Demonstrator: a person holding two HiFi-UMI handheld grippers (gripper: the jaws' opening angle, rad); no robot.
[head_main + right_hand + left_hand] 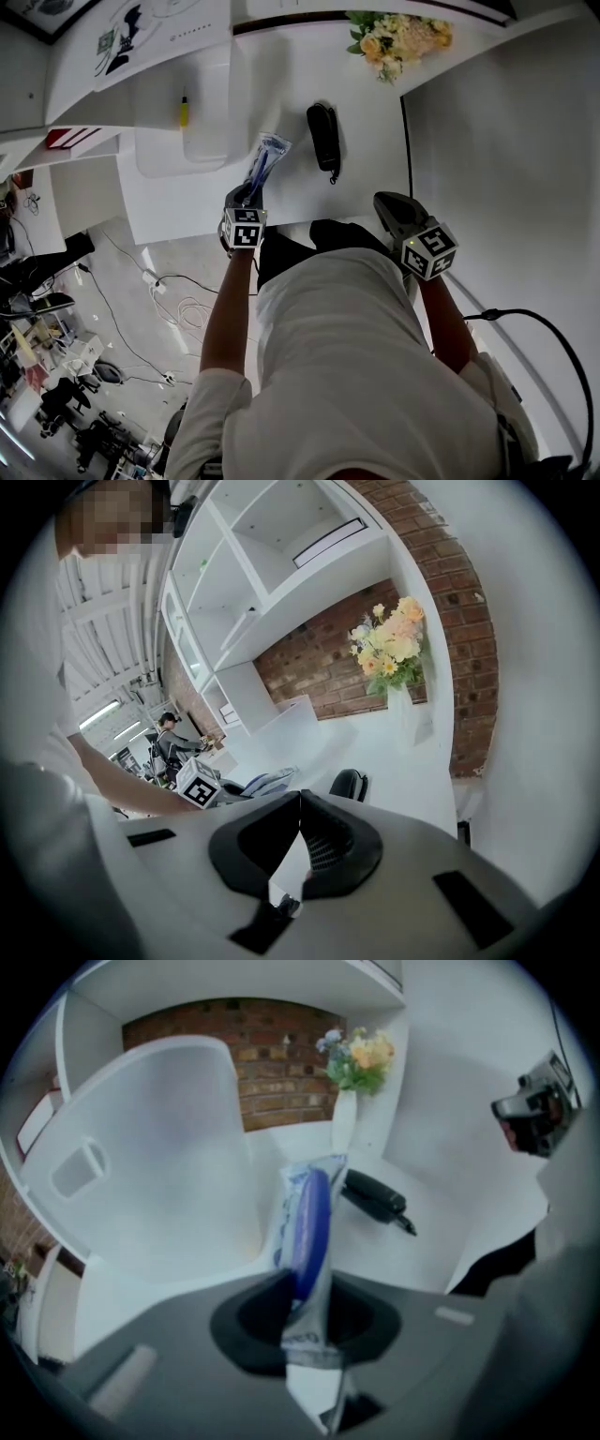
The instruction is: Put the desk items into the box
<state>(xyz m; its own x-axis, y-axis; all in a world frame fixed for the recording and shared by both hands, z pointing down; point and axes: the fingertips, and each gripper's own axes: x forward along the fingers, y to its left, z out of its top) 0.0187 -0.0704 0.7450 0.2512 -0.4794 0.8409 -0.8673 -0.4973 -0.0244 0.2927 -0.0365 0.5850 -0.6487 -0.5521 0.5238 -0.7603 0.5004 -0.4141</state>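
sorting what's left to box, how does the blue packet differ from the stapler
The packet is clear with blue inside; the stapler is solid black. The packet is gripped by one end in the left tool; the stapler lies on the desk, untouched. Both are long, slim and outside the box.

The packet is crinkled, glossy clear plastic; the box is frosted, translucent plastic. The tabletop is smooth matt white, the wall rough red brick.
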